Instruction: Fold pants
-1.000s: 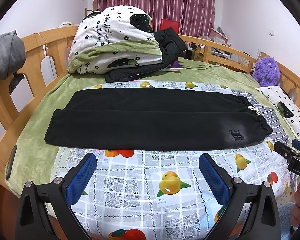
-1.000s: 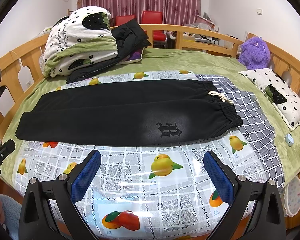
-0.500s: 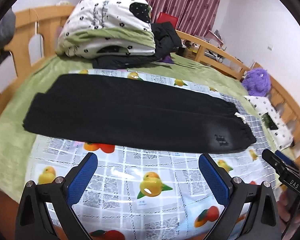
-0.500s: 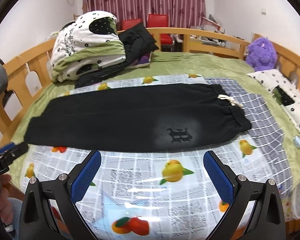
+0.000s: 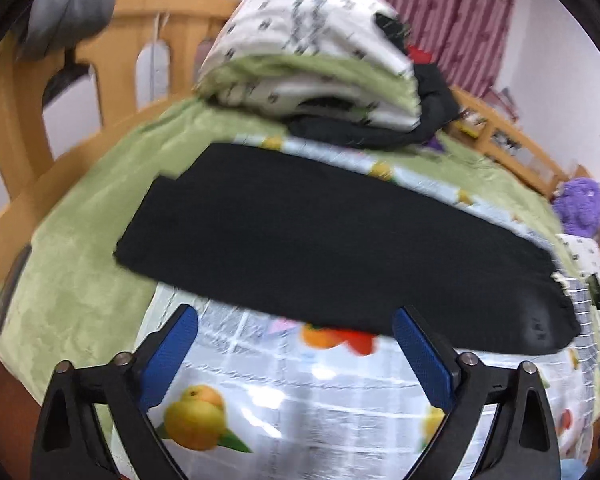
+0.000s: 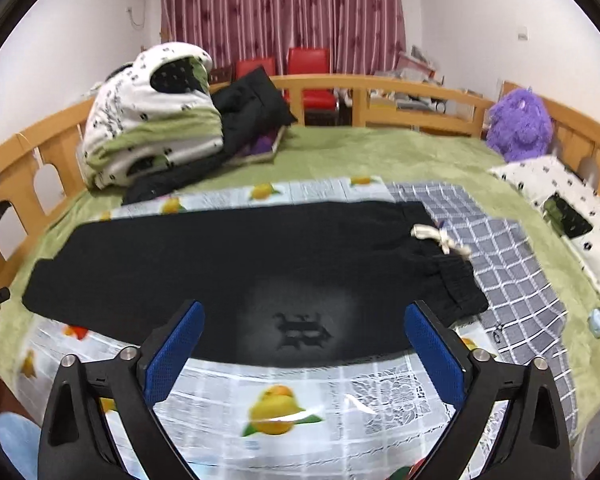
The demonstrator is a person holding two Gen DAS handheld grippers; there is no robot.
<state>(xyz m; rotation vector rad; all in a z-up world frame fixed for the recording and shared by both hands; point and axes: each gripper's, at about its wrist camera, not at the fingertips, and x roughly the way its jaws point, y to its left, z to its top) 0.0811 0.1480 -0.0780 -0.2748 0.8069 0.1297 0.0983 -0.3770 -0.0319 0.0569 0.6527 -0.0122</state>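
The pants (image 5: 332,248) lie flat just ahead of both my grippers, already doubled lengthwise on the fruit-print cloth (image 6: 300,396) that covers the bed (image 6: 380,152). My left gripper (image 5: 296,352) faces the leg stretch toward the cuff end, and my right gripper (image 6: 304,344) faces the hip area with the printed logo (image 6: 302,330). The waistband and its white drawstring (image 6: 440,240) sit ahead and to the right of that gripper.

My main worry is the slick cloth under the pants. If I pinch too deep at the near edge, I could catch the cloth along with the fabric and drag it up as I lift. Pinching too shallow could take only the top layer, so the two legs would slide apart and the fold would skew. The left view is blurred, so I cannot judge that edge well. Lifting the two ends unevenly would also twist the pants, and the drawstring could end up trailing out of the fold.

My left gripper's jaws are wide but closing, with nothing between the blue pads (image 5: 170,356), only the cloth below. My right gripper's jaws stand wide apart, holding and touching nothing, its tips hanging over the near edge of the pants.
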